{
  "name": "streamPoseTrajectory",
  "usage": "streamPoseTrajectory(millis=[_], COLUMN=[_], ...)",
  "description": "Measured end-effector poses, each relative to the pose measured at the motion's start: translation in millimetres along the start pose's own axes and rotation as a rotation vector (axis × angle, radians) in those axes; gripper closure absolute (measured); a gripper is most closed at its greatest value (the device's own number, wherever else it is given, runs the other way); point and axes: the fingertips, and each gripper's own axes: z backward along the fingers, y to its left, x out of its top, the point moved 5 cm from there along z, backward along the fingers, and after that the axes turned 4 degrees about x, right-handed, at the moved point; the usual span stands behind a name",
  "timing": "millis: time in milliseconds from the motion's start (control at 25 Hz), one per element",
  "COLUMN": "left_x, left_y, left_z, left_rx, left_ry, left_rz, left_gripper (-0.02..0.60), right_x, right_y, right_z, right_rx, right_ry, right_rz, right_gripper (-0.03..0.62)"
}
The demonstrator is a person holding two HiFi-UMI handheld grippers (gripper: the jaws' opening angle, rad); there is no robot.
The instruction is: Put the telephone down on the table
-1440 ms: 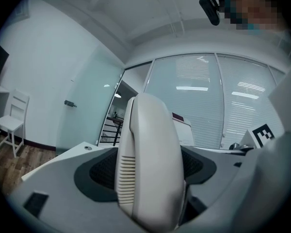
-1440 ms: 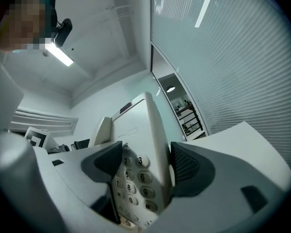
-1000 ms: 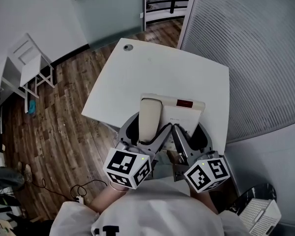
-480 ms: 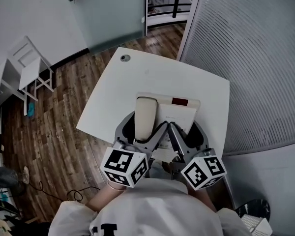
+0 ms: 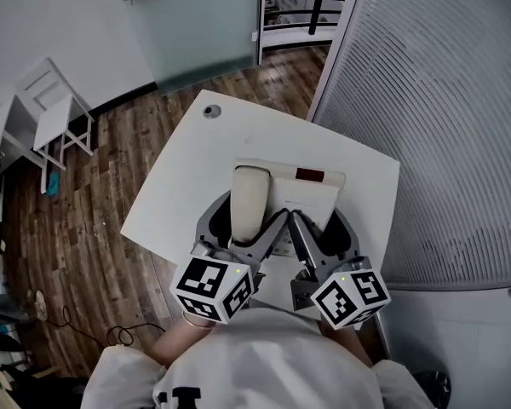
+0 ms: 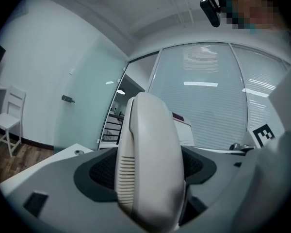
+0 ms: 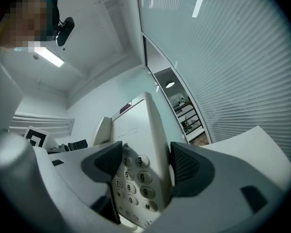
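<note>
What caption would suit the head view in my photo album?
Left gripper and right gripper together hold a beige telephone at a white table.

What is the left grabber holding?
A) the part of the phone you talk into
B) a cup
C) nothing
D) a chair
A: in the left gripper view, the left gripper has its jaws closed on the cream handset, while the right gripper holds the phone by its keypad end.
</note>
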Motion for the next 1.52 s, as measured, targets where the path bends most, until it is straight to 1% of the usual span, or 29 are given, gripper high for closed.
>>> streamPoseTrajectory(millis=[200, 360, 720, 920, 1200, 1520], left_x=[-1, 5, 5, -10, -36, -51], left_y=[4, 14, 37, 49, 57, 63], left_z=[-13, -15, -20, -24, -32, -43], left_rx=[0.032, 0.047, 0.033, 0.028, 0.047, 0.056], left_ry=[-0.011, -0.007, 0.012, 0.049, 0.102, 0.131], left_rz=[0.016, 0.020, 0.024, 0.045, 0.057, 0.068], left_gripper=[0.210, 0.210, 0.210, 0.210, 0.210, 0.210], right_x=[3, 4, -5, -22, -48, -63], right_y=[-12, -8, -3, -7, -23, -37], right_z=[-13, -26, -45, -50, -54, -59], right_rx=[0.029, 0.037, 0.016, -0.010, -0.024, -0.032], right_ry=[0.019, 0.033, 0.037, 0.062, 0.100, 0.126], right_rz=[0.011, 0.003, -0.006, -0.020, -0.061, -0.077], right_gripper=[0.281, 0.281, 0.281, 0.281, 0.281, 0.281])
